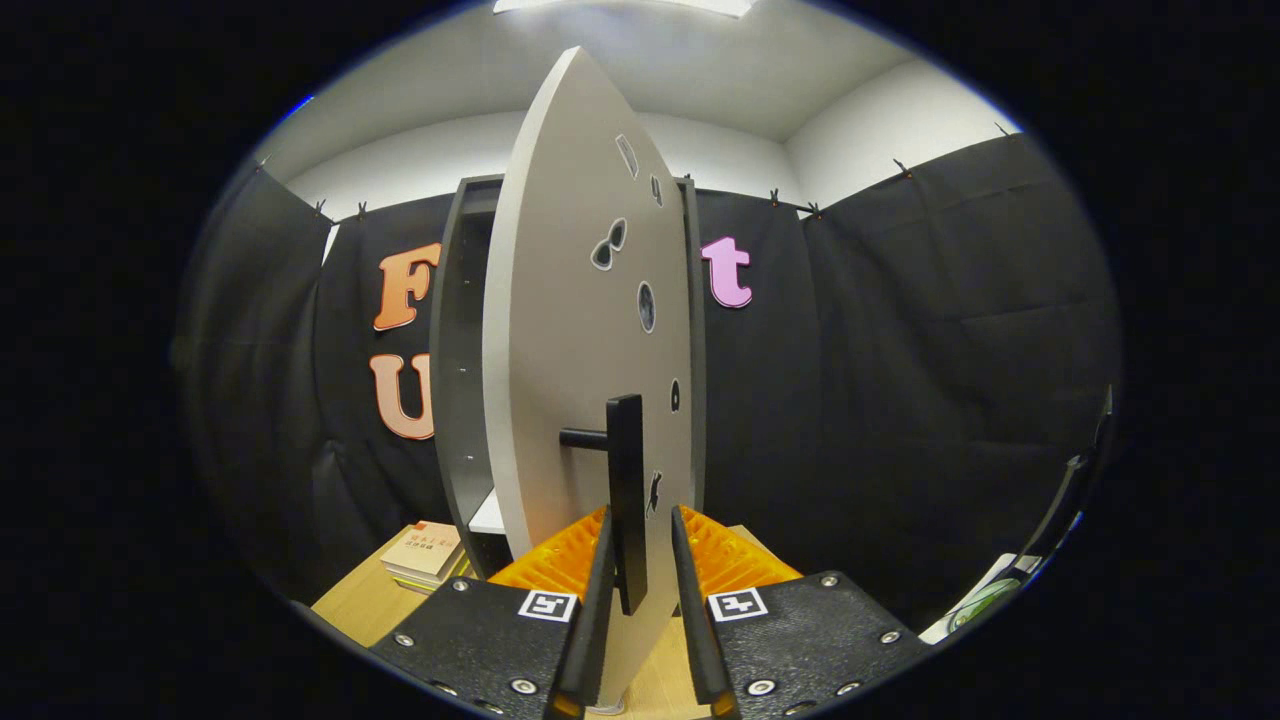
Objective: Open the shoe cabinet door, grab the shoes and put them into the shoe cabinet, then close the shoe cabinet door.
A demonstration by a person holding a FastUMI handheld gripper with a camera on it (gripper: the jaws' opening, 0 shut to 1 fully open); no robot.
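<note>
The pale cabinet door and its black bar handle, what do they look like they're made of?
The pale cabinet door looks like laminated board: flat, matte, uniform, with a clean thin edge; the core can't be told. The black bar handle on it looks like matte-coated metal or plastic, straight and square-edged, standing on a round post. The gripper has its fingers open around the handle's lower end.

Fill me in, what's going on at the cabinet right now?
The hand-held gripper has its two fingers on either side of the black bar handle of the shoe cabinet door; a small gap shows on each side, so a firm clamp cannot be confirmed. The door stands swung well out from the shoe cabinet, edge-on to the camera. A stack of books lies on the table beside the cabinet.
</note>
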